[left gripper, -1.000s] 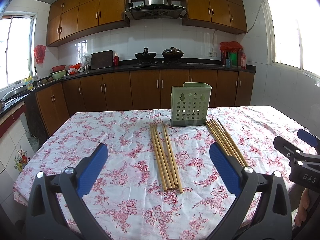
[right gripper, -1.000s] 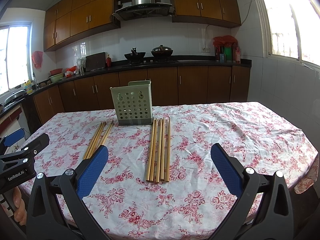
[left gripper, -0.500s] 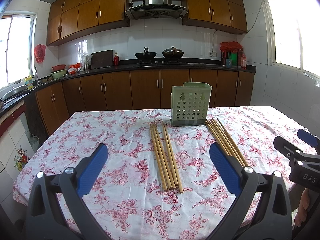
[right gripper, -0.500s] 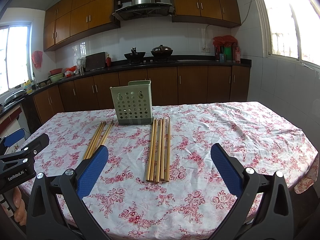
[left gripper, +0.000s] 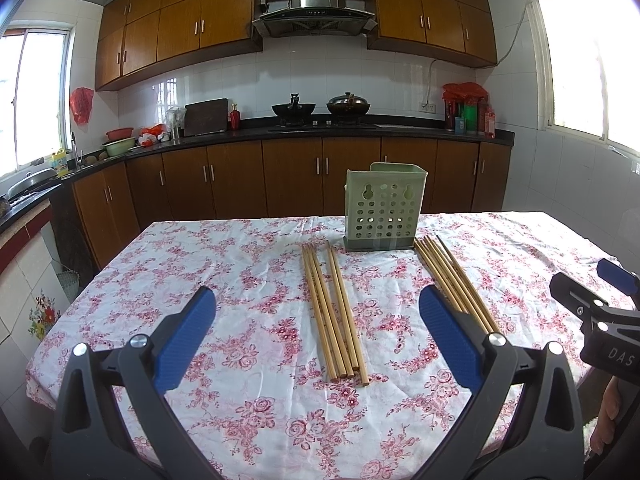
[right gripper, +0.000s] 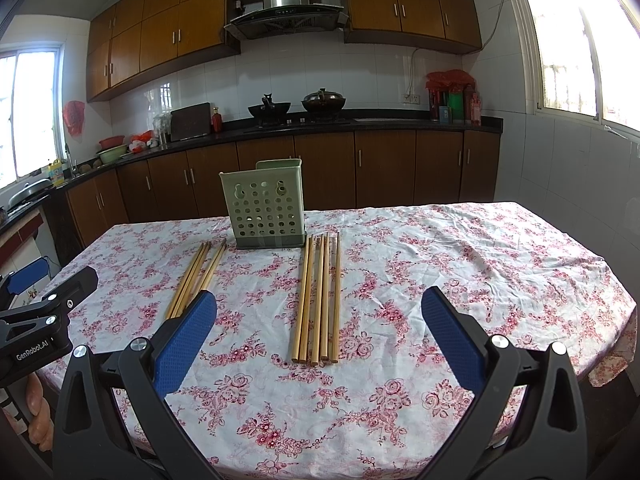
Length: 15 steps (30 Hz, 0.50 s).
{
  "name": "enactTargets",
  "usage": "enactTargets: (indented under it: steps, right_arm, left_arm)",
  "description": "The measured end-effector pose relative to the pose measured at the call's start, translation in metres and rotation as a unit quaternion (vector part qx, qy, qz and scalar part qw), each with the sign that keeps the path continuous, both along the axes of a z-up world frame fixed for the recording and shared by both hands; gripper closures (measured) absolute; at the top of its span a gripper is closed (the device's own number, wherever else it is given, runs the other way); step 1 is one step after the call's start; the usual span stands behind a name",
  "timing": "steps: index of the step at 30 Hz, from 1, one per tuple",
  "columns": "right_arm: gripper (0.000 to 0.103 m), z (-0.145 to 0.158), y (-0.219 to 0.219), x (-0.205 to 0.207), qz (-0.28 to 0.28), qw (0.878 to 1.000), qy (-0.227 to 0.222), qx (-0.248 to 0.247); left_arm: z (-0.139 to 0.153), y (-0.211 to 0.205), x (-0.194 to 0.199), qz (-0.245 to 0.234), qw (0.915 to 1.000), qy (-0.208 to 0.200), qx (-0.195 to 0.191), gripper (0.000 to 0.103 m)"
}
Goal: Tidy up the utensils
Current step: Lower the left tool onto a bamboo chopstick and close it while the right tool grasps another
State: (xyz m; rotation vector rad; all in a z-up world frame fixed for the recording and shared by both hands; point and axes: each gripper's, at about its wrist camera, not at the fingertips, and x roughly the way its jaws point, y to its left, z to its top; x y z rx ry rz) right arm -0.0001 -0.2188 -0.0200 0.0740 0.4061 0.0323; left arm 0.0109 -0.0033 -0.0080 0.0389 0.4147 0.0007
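A pale green perforated utensil holder [left gripper: 382, 208] [right gripper: 266, 206] stands upright at the far middle of the table. Two bundles of wooden chopsticks lie flat in front of it: the left bundle [left gripper: 334, 312] [right gripper: 196, 276] and the right bundle [left gripper: 454, 280] [right gripper: 318, 300]. My left gripper [left gripper: 316, 328] is open and empty, held above the table's near edge before the left bundle. My right gripper [right gripper: 318, 328] is open and empty, before the right bundle. Each gripper shows at the edge of the other's view.
The table has a floral cloth [left gripper: 240, 280] hanging over its edges. Behind it run brown kitchen cabinets [left gripper: 292, 176] with a black counter, two pots on a stove [left gripper: 320, 110], and windows on both sides.
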Motion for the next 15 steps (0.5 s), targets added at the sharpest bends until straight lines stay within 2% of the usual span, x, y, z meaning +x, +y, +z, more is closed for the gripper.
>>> enactTargets:
  steps: [5,7,8,11,12,14,15]
  right_arm:
    - [0.002,-0.008,-0.002,0.017,-0.004,1.000,0.022,0.005]
    - [0.002,-0.020,-0.010,0.033,-0.010,0.999,0.043,0.006]
    - [0.002,-0.018,-0.010,0.026,-0.015,0.999,0.050,0.003]
    - [0.004,-0.031,-0.022,0.048,-0.032,0.995,0.091,0.004]
    - [0.011,-0.033,-0.025,0.053,-0.033,0.994,0.101,0.007]
    - [0.024,-0.039,-0.031,0.069,-0.029,0.991,0.126,0.018]
    - [0.035,-0.042,-0.033,0.078,-0.026,0.990,0.139,0.024]
  left_arm:
    - [-0.009,0.006,0.013,0.009,0.9996,0.026,-0.001,0.004]
    - [-0.014,0.011,0.026,0.019,0.9985,0.052,-0.003,0.004]
    - [-0.017,0.014,0.032,0.022,0.9977,0.064,-0.008,0.004]
    - [-0.026,0.031,0.055,0.032,0.9935,0.104,-0.032,0.004]
    - [-0.029,0.035,0.061,0.034,0.9928,0.110,-0.034,0.004]
    - [-0.032,0.038,0.073,0.036,0.9914,0.122,-0.030,0.014]
    - [-0.036,0.039,0.083,0.037,0.9904,0.131,-0.022,0.018]
